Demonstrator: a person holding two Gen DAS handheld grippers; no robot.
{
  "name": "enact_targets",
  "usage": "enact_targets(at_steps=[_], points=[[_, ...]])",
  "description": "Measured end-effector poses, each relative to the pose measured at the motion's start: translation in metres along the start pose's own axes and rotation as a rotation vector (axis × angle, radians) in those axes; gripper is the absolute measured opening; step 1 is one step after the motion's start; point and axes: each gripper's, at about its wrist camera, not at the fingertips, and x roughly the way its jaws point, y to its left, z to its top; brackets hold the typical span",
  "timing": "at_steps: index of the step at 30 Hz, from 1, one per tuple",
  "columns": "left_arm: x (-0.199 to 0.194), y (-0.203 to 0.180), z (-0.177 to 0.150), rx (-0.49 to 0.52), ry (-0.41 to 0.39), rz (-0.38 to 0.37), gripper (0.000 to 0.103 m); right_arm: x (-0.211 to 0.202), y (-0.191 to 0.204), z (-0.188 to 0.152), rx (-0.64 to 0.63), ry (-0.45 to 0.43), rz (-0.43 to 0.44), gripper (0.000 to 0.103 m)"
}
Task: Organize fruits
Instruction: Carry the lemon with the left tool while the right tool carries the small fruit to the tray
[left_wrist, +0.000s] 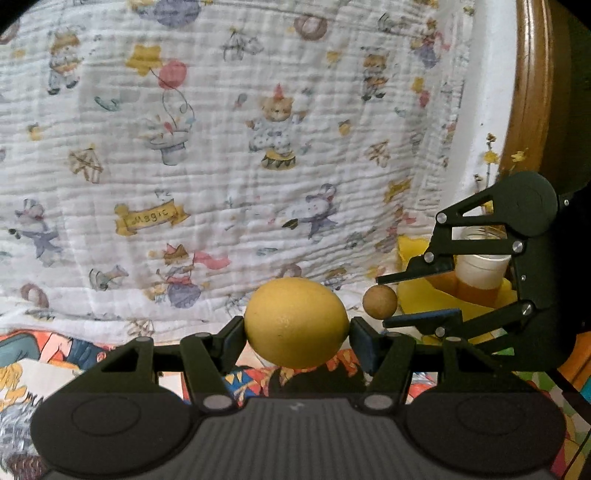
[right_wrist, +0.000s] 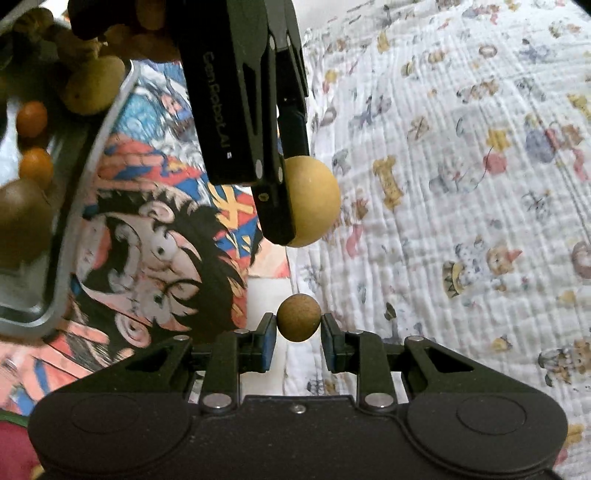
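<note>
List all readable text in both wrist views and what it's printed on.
"Magic": yellow ribbon banner printed on the white quilted cloth.
"GenRobot.AI": side of the left hand-held gripper body, seen upside down in the right wrist view; small letters, reading approximate.
Comic-print cloth: drawings only, no legible words.

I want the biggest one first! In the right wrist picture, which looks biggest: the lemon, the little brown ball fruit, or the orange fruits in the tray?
1. lemon
2. small brown round fruit, though nearest the camera
3. orange fruits, farther off, so unsure
</note>
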Motion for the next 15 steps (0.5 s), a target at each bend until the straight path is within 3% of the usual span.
enact_targets(at_steps=[15], points=[[-0.058,-0.009,-0.036,-0.014,0.005,-0.019,0.065,-0.052,0.058,0.024,0.018,-0.057,-0.005,0.027]])
